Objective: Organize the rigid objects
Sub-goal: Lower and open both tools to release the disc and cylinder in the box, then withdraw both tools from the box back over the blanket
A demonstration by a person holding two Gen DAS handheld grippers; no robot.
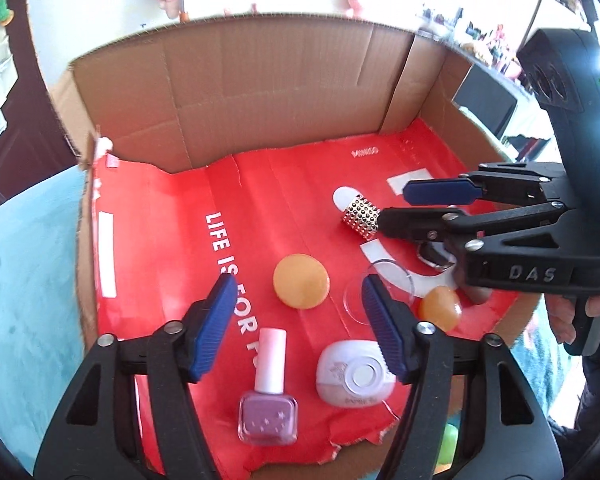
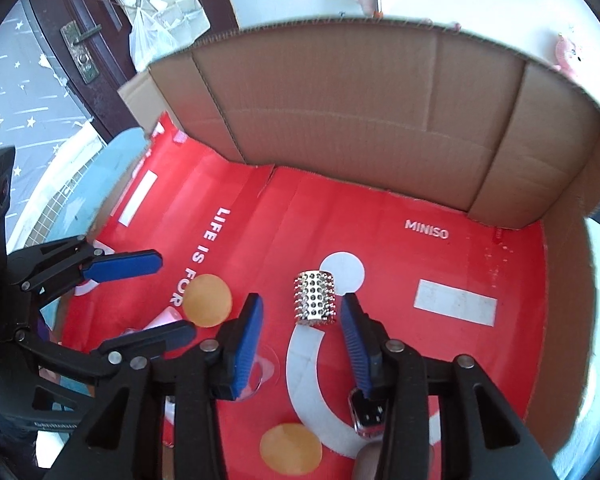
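Small objects lie on a red sheet (image 1: pixel 172 248) inside a cardboard box. My left gripper (image 1: pixel 296 300) is open above an orange disc (image 1: pixel 301 287), a purple nail polish bottle (image 1: pixel 269 392) and a white round case (image 1: pixel 354 376). A clear dish (image 1: pixel 354 292) and an orange ball (image 1: pixel 440 308) lie to its right. My right gripper (image 2: pixel 302 312) is open, its fingers either side of a studded silver cylinder (image 2: pixel 315 298); the cylinder also shows in the left wrist view (image 1: pixel 362 216). A shiny chrome piece (image 2: pixel 368 416) lies under the right finger.
The cardboard box wall (image 1: pixel 260 92) stands behind and to the right (image 2: pixel 572 280). A teal surface (image 1: pixel 28 280) lies left of the box. A door (image 2: pixel 80 48) and plush toys on the wall are behind.
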